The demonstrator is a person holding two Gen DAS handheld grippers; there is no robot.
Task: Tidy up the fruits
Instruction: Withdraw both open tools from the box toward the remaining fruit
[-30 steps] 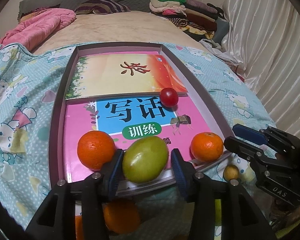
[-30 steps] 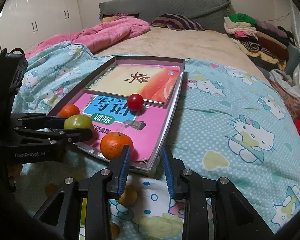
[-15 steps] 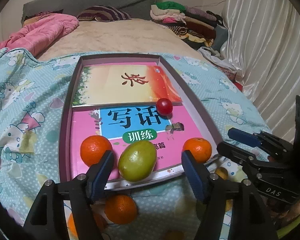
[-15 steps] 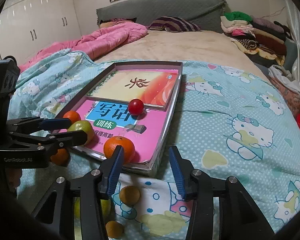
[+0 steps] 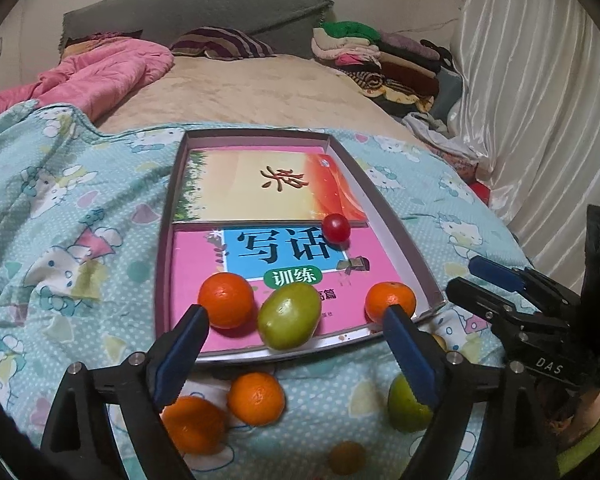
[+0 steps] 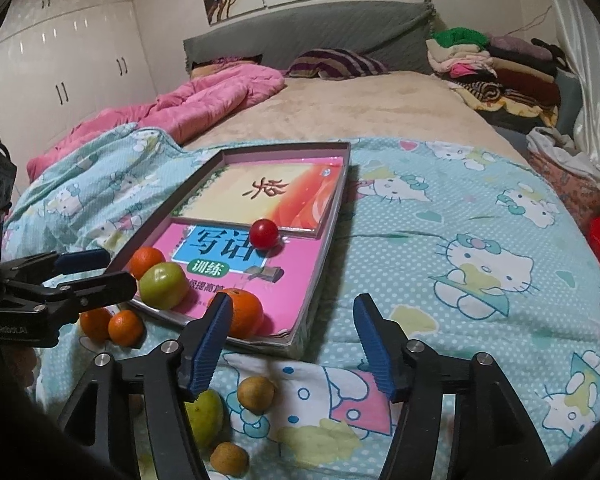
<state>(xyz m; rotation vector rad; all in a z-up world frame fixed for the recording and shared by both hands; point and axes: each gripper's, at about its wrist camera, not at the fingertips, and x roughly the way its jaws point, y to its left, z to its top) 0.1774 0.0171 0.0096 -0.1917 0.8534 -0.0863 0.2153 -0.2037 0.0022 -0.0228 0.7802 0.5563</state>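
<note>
Item: round green fruit (image 5: 289, 315), lying in the shallow grey tray (image 5: 396, 236) at its near edge, just ahead of my left claw (image 5: 296, 346). That claw's jaws have just been opening, now wide, empty. My right claw (image 6: 292, 340), likewise opening and empty, is farther off.

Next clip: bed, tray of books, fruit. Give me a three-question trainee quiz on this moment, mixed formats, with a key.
1. True or false: the green fruit is clamped between the left gripper's fingers.
2. How many fruits lie inside the tray?
A) two B) four C) six
3. Fill in: the small red fruit rests on the ____.

Key:
1. False. The jaws have just been opening and stand clear of it.
2. B: two oranges, the green fruit, the red fruit.
3. Books, where the pink book meets the upper book.
</note>
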